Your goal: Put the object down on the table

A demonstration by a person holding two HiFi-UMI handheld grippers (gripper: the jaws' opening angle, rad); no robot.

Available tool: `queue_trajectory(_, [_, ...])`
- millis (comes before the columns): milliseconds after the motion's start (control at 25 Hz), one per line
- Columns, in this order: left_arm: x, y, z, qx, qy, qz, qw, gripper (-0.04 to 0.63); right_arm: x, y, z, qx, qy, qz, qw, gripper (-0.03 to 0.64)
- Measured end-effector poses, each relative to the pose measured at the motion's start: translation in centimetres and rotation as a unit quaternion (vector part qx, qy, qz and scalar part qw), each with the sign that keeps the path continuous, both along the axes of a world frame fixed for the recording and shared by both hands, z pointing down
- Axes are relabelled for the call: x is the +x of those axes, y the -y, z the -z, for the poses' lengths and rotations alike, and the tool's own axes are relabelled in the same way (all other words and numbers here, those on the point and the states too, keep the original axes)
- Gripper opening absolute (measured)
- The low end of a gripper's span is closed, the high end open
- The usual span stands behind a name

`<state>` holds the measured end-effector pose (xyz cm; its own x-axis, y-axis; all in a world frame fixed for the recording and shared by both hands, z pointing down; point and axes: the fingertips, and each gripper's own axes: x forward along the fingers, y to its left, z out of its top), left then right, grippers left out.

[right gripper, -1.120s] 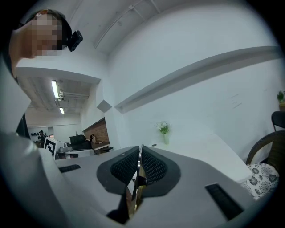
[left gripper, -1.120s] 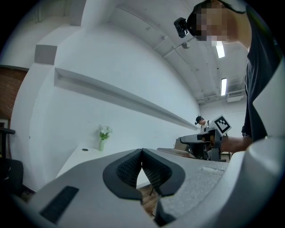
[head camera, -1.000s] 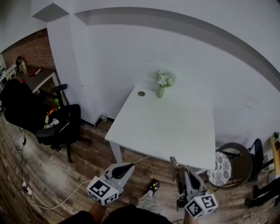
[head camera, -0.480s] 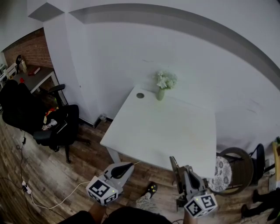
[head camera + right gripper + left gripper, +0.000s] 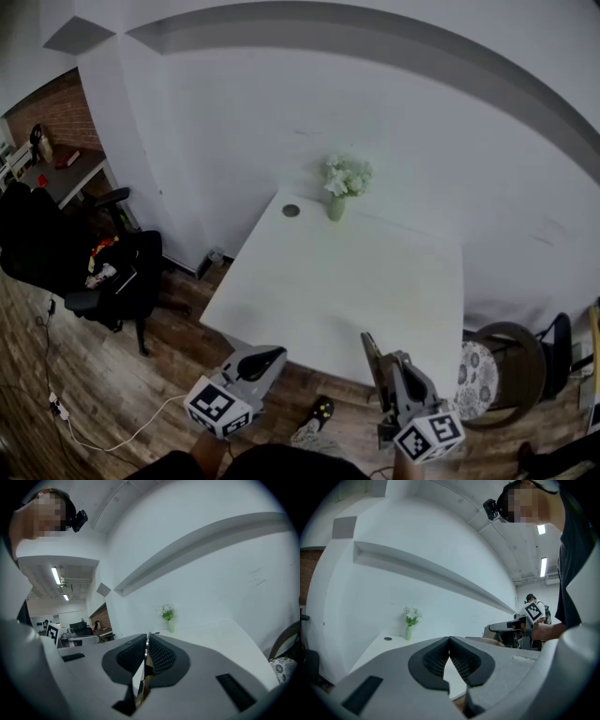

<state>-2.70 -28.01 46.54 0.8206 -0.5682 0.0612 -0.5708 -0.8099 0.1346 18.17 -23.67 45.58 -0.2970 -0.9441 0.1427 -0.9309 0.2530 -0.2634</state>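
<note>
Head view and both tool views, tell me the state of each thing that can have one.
Left tool: shut, nothing between its jaws.
Right tool: shut on the thin flat object.
Thin flat object: held on edge, short of the table.
Flower vase: upright on the table.

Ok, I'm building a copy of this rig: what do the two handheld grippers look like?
Both the left gripper and right gripper are light grey moulded shells with tongs lined by black ribbed pads. Each carries a white cube with black square markers at its rear.
</note>
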Motion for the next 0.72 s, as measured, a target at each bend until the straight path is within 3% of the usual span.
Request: queue_trajectory(720, [5.4, 7.8, 0.4, -0.004, 0.009, 0.023, 0.9997, 0.000, 5.3, 8.9, -0.7, -0.003, 0.011, 0.024, 1.000, 0.018])
